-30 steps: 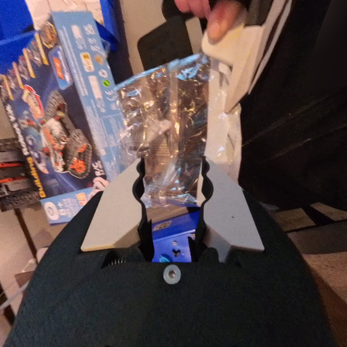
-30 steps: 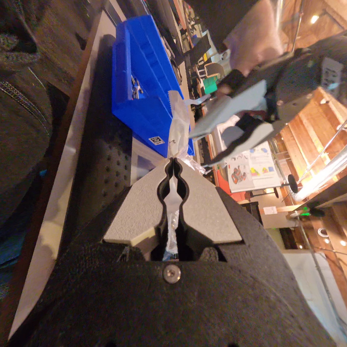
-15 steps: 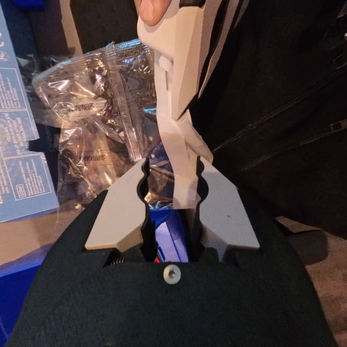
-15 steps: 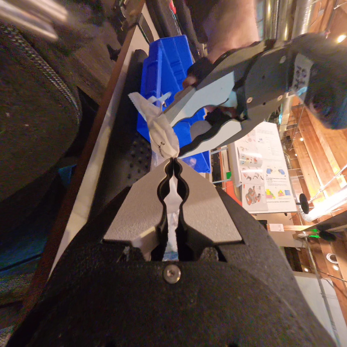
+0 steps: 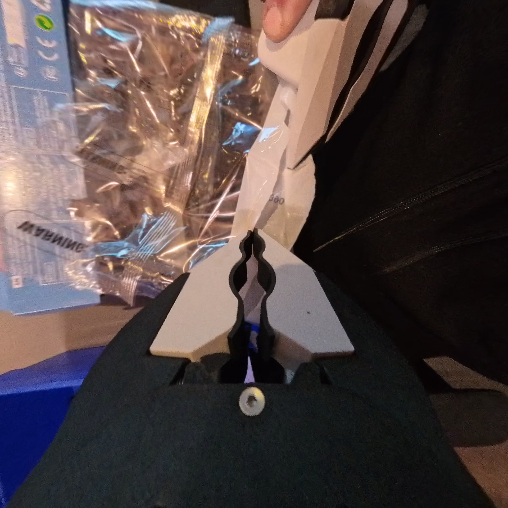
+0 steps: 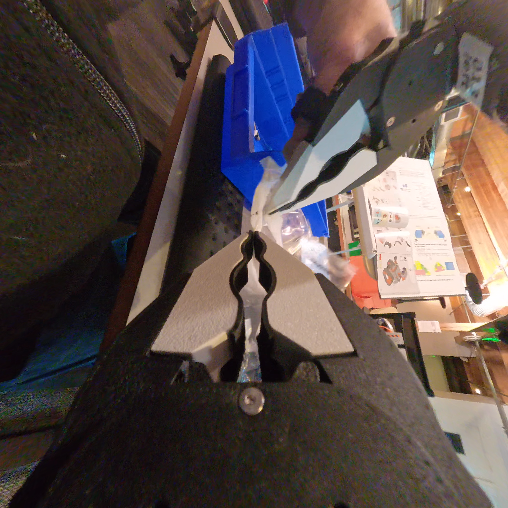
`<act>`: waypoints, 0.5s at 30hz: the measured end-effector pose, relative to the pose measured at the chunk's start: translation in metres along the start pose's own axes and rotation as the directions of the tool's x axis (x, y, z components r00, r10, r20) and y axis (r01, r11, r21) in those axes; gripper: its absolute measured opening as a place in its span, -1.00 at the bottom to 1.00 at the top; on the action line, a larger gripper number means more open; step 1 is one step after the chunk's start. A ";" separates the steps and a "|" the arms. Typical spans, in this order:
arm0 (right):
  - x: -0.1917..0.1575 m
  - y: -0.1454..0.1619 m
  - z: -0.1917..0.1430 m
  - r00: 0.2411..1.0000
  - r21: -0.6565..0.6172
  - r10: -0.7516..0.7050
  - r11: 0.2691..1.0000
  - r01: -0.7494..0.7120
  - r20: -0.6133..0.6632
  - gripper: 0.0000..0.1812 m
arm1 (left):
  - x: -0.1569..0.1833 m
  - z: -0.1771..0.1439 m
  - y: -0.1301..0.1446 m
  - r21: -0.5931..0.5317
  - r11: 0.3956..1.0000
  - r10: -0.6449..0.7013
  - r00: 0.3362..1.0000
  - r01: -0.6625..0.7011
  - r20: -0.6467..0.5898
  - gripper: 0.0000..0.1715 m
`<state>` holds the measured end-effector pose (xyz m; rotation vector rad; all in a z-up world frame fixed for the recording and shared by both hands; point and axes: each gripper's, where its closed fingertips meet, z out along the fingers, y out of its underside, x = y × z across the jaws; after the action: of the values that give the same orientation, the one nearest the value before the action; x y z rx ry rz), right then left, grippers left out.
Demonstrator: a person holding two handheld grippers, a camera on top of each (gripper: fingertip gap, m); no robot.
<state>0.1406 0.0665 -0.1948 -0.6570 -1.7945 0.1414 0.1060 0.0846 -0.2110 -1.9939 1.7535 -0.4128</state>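
Observation:
A small plastic bag with a white end [image 5: 272,192] is stretched between both grippers. My left gripper [image 5: 253,233] is shut on the white end. My right gripper [image 5: 295,162] comes in from the upper right, shut on the same bag a short way off, with a thumb on its top. In the right wrist view, my right gripper [image 6: 253,235] is shut on the bag [image 6: 261,198], whose clear film runs back between the jaws. The left gripper [image 6: 270,211] pinches the bag just beyond my right fingertips.
Crinkled clear bags [image 5: 151,137] lie behind, next to a light blue toy box [image 5: 27,137]. A blue bin [image 6: 261,110] stands on a black perforated mat [image 6: 220,214]. A printed instruction sheet [image 6: 406,233] is at the right. A person's dark zipped jacket [image 5: 412,165] is close by. The grippers' ends are close to 5 cm from one another.
My left gripper was open around the bag's white end and has now shut on it. Both grippers have drawn closer together; the right stayed shut on the bag.

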 end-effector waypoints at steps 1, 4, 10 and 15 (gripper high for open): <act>0.001 0.001 0.000 1.000 0.004 0.010 1.000 -0.010 0.006 -1.00 | -0.005 -0.005 -0.003 0.014 1.000 0.001 1.000 -0.001 0.029 -1.00; -0.005 0.011 0.008 0.994 -0.038 0.067 0.997 -0.064 0.080 -1.00 | -0.016 -0.021 -0.012 0.057 0.998 -0.021 0.996 0.016 0.083 -1.00; -0.005 0.021 0.032 0.974 -0.113 0.139 0.986 -0.119 0.182 -1.00 | -0.033 -0.049 -0.017 0.164 0.981 -0.129 0.979 0.102 0.159 -1.00; 0.031 -0.012 0.040 0.961 -0.017 0.231 0.973 -0.231 0.152 -0.65 | -0.040 -0.076 -0.007 0.175 0.975 -0.181 0.940 0.134 0.288 -1.00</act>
<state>0.0942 0.0812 -0.1768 -0.8745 -1.8594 0.3590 0.0681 0.1140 -0.1400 -1.9741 1.3405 -0.2662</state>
